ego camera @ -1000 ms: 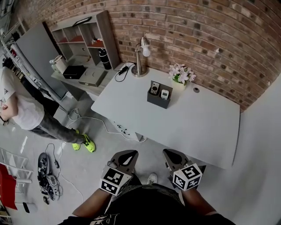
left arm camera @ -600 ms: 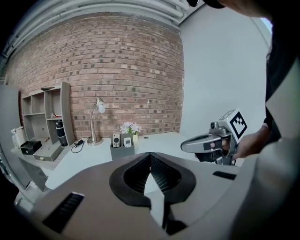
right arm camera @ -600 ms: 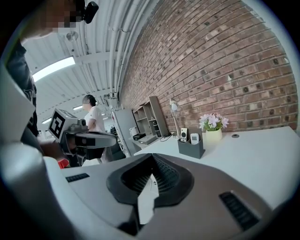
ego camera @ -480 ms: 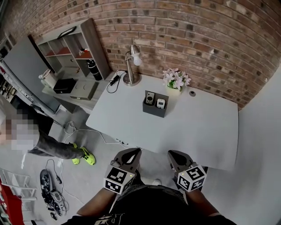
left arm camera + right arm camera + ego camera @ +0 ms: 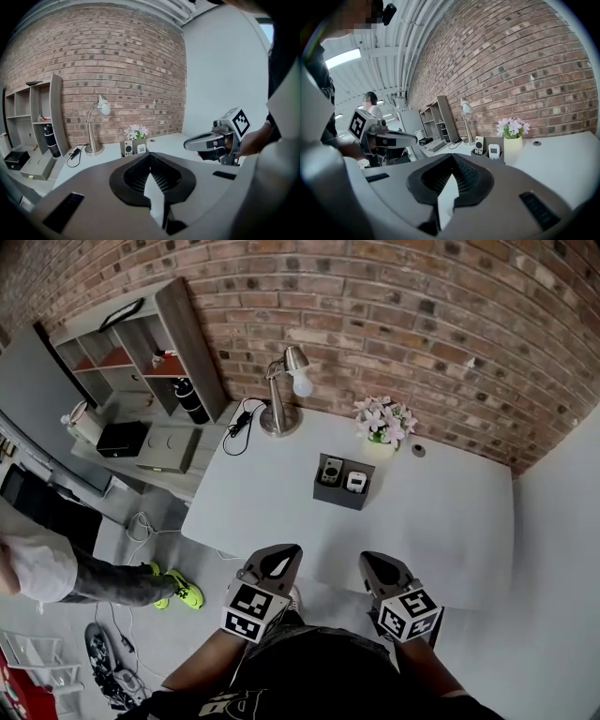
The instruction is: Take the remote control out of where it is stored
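Hovering before the counter with left claw and right claw clamped together, empty, well apart from remote control upright in holder.

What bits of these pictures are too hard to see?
- Darker remote and white remote, lower halves: all views, hidden inside the dark holder.
- Their buttons: too small in every view.
- Bystander: head view, cut off by the left edge.
- Shelf unit contents: head view, too small.
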The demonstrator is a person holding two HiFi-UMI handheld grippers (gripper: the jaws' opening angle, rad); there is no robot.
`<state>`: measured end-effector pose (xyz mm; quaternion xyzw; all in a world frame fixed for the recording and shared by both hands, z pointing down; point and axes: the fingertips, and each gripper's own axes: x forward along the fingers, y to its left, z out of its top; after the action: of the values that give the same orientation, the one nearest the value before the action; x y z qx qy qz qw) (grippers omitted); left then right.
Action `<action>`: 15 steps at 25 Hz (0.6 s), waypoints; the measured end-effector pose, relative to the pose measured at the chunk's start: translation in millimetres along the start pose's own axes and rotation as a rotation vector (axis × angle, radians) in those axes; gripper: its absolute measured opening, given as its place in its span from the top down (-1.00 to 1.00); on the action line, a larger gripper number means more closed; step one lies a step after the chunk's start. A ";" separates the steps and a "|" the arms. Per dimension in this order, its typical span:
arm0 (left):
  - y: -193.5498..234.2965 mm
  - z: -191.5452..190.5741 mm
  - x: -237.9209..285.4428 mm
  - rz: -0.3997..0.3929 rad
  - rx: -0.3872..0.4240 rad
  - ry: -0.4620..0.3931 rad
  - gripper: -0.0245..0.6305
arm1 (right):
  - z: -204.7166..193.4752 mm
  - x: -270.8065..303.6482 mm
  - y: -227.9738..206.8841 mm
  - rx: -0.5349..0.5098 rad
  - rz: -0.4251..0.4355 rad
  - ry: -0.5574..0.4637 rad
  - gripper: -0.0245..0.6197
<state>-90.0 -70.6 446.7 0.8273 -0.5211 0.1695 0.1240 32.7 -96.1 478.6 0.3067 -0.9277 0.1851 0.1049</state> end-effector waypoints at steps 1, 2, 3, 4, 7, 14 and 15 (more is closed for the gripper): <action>9.7 1.0 2.2 -0.006 0.001 0.000 0.91 | 1.8 8.9 0.2 0.004 -0.008 0.003 0.91; 18.8 1.7 4.2 -0.013 0.001 0.000 0.91 | 2.9 17.4 0.4 0.009 -0.016 0.007 0.91; 27.4 2.2 6.0 -0.020 0.000 0.000 0.91 | 3.6 25.6 0.6 0.014 -0.025 0.011 0.91; 35.5 2.5 7.7 -0.029 -0.001 0.000 0.91 | 4.4 33.4 0.8 0.020 -0.034 0.013 0.91; 55.7 2.7 13.3 -0.063 0.001 0.002 0.91 | 6.8 53.4 1.5 0.038 -0.073 0.012 0.91; 84.2 -1.8 25.2 -0.156 0.024 -0.001 0.91 | 5.5 79.5 -14.8 0.090 -0.246 -0.006 0.91; 87.9 -2.9 27.5 -0.169 0.029 0.001 0.91 | 5.6 81.7 -20.2 0.093 -0.278 -0.007 0.91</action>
<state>-158.9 -129.5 463.2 0.8699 -0.4468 0.1664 0.1260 -20.0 -156.7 504.3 0.4373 -0.8672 0.2103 0.1119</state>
